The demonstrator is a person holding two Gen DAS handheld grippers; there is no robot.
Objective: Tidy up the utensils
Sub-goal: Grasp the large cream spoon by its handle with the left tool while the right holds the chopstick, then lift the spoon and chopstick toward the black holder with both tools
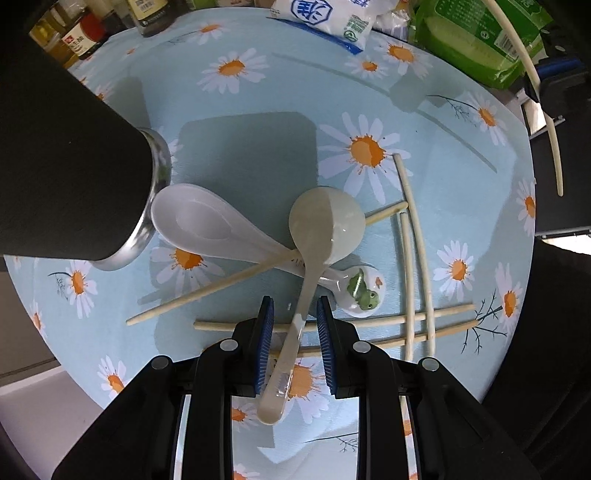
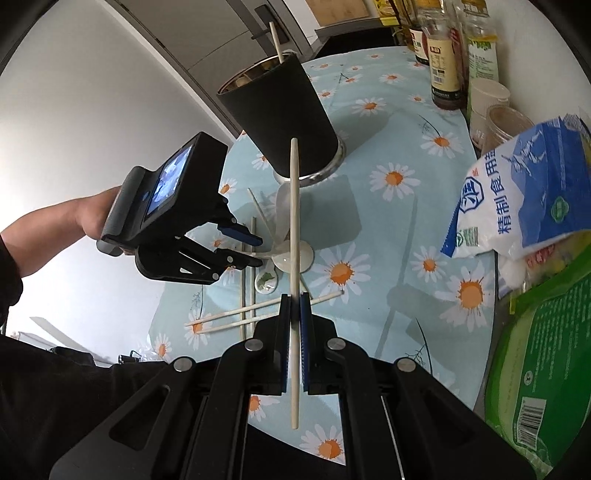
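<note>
My left gripper [image 1: 294, 306] is open with its jaws on either side of the handle of a pale green ceramic spoon [image 1: 325, 225], which lies over a white spoon [image 1: 207, 225] and a frog-painted spoon [image 1: 360, 291]. Several wooden chopsticks [image 1: 417, 236] lie scattered on the daisy tablecloth. The black utensil cup [image 1: 70, 184] stands at the left. My right gripper [image 2: 294, 299] is shut on one chopstick [image 2: 294, 206] and holds it above the table, pointing toward the cup [image 2: 280, 114], which has one chopstick in it. The left gripper also shows in the right wrist view [image 2: 255, 251].
A salt bag [image 1: 325, 18], green packages [image 1: 476, 37] and sauce bottles [image 1: 81, 37] stand along the table's far edge. In the right wrist view the salt bag [image 2: 524, 199], bottles [image 2: 445, 55] and green package [image 2: 543, 350] line the right side.
</note>
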